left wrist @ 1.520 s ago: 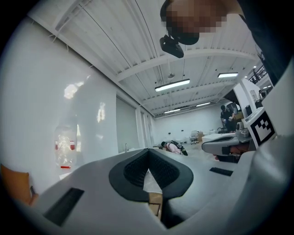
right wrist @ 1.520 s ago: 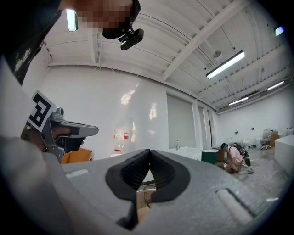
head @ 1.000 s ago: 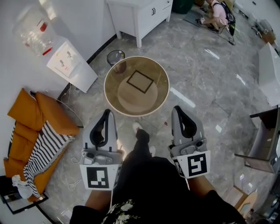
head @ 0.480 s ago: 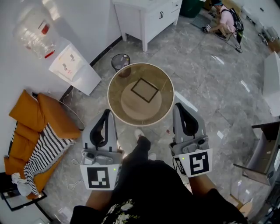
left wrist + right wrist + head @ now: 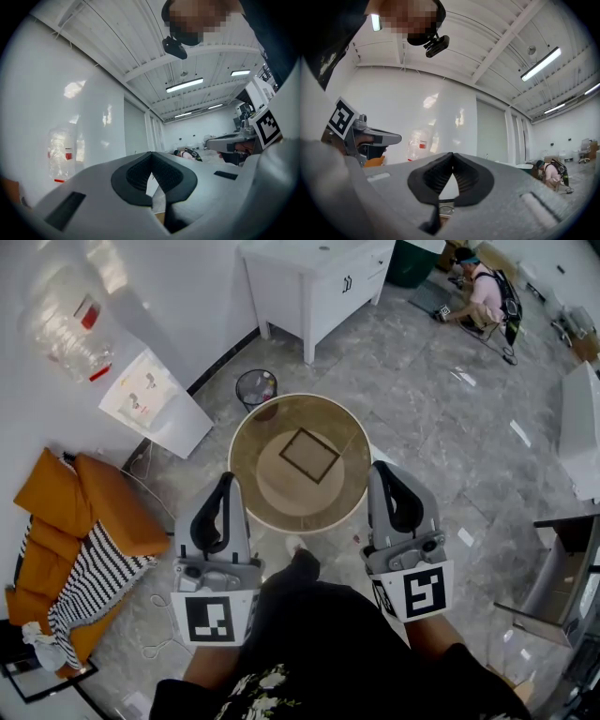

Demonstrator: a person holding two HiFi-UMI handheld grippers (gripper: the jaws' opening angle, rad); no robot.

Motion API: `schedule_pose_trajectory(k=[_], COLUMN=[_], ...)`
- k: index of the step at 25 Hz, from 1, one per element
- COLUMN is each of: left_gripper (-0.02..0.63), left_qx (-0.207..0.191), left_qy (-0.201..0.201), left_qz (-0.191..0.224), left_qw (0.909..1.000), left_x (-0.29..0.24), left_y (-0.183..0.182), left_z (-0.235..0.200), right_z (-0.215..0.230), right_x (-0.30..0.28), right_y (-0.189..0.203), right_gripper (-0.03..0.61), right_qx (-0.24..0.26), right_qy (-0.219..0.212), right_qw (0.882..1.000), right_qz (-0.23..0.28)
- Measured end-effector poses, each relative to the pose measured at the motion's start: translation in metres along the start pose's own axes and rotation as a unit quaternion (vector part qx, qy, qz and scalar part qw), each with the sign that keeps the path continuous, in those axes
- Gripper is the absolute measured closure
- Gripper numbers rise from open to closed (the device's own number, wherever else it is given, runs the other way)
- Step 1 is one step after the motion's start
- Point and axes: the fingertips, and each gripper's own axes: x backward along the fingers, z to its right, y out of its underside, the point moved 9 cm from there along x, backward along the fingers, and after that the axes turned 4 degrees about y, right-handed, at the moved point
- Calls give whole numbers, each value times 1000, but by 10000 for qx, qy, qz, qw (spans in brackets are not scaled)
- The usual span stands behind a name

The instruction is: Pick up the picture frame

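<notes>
Flat on the round table (image 5: 242, 486), a thin dark square picture frame (image 5: 309, 456) sits diamond-wise, one corner pointing toward me; left gripper (image 5: 225, 482) and right gripper (image 5: 382, 471) both clenched empty.

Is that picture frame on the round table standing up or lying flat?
Lying flat: the head view shows the picture frame as a full square outline resting on the round table.
</notes>
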Motion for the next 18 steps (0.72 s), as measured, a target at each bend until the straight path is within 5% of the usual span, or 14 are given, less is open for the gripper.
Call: schedule_pose_trajectory(k=[9, 18], left_gripper=[600, 600], left_qx=[157, 285], left_qy=[262, -238], left_qz=[-28, -259], left_qw=[9995, 9990], left_x=[-61, -96], left_y=[26, 37], left_z=[-17, -28], right_z=[25, 52], right_x=[-43, -108], right_y=[26, 47], right_gripper=[581, 581], right_qx=[48, -81], right_qy=[240, -364], right_qw=[9994, 9989], right_qz=[-243, -275])
